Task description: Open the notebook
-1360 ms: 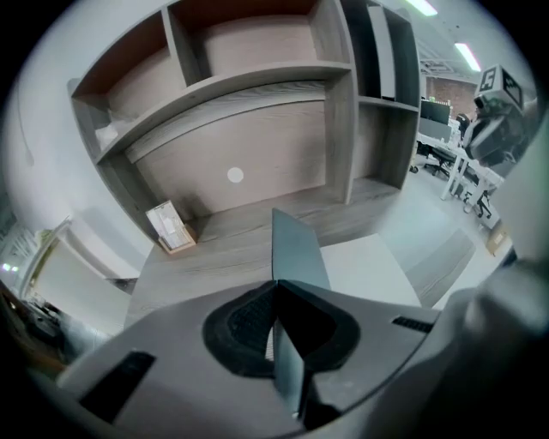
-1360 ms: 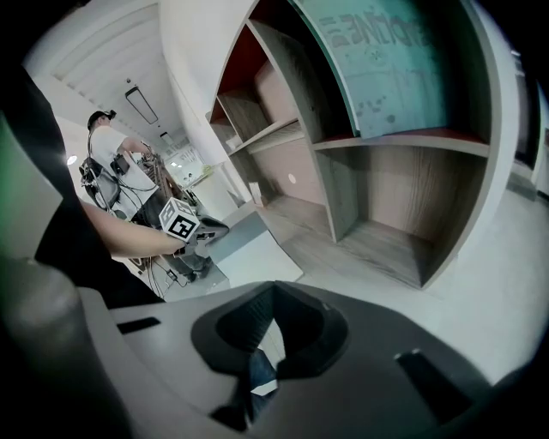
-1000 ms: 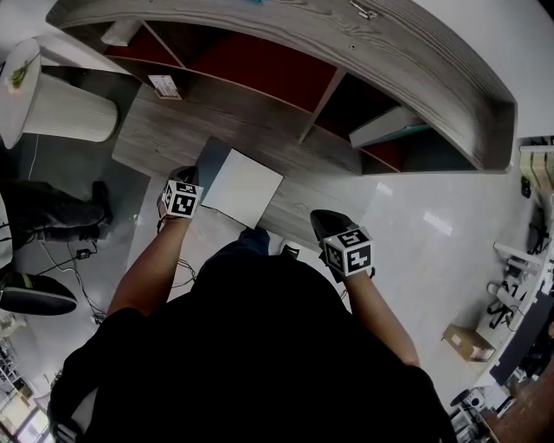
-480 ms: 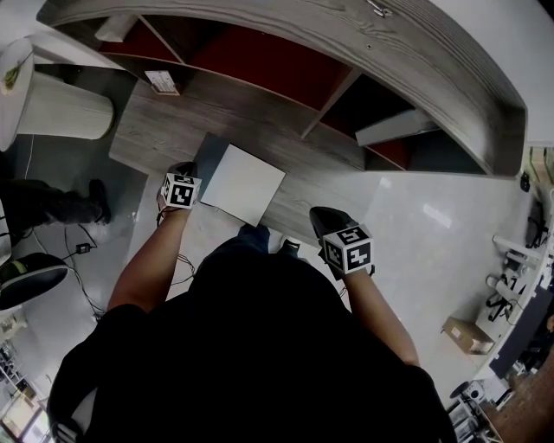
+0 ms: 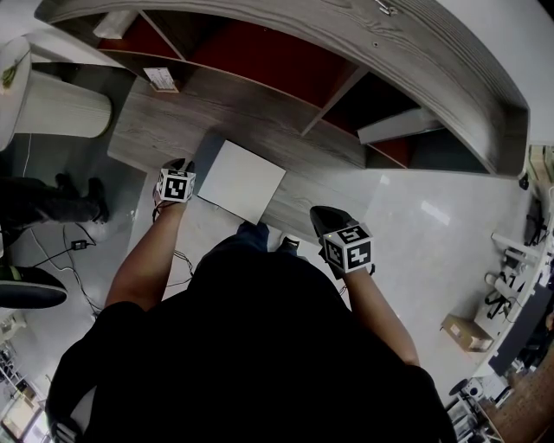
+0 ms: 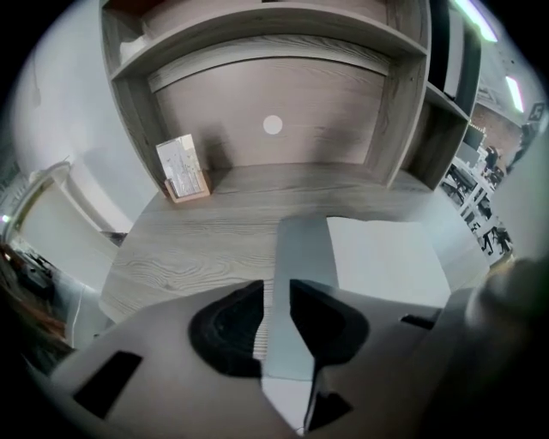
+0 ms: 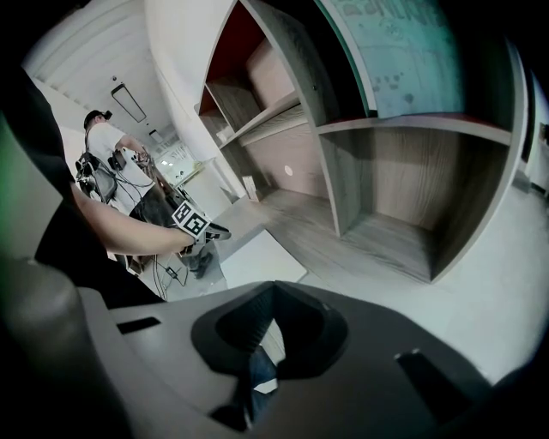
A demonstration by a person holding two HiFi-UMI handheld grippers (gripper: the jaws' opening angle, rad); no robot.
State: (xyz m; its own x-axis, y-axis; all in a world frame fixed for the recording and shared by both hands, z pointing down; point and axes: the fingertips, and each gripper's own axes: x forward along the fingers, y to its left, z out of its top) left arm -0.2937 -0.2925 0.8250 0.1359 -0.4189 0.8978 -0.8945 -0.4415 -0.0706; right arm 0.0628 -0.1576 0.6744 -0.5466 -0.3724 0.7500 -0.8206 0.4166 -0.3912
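**Cover down, notebook open, left fingers letting go**

The notebook lies near the front edge of the desk, below the shelf unit, with a blank white page facing up. A second ago its grey cover stood out as a dark panel left of that page. In the head view it has now swung out and down to the left, and your hand has sunk with it towards the desk.

Your left gripper is at the notebook's left edge. Its fingers are opening from what was a tight pinch. The cover runs between them, but they no longer look clamped on it.

Your right gripper has not moved. It hangs off the desk to the right, well apart from the notebook, fingers together on nothing.

Judging by this, the opening itself looks done. What remains is to draw the left fingers clear without dragging the cover back over the page.
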